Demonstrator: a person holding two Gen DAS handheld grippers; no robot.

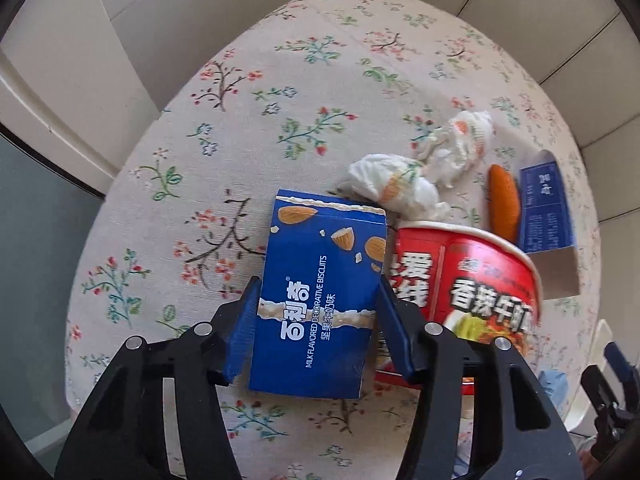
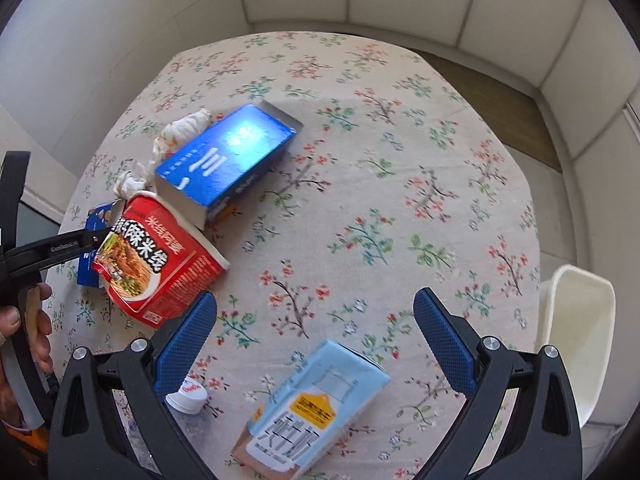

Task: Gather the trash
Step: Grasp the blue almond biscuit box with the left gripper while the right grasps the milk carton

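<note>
floral tabletop [image 1: 248,128] held the trash: the left claw [image 1: 316,320] clamped the biscuit box [image 1: 320,280] beside the red noodle cup [image 1: 480,276], which lifting might knock over, while the right claw [image 2: 316,344] gaped above the milk carton [image 2: 316,412].

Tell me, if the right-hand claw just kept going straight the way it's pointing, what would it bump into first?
Most likely the pale blue carton, lying on the flowered tablecloth between and just ahead of the open right gripper. Depth is hard to judge, so it might meet bare cloth just beyond the carton instead.
</note>
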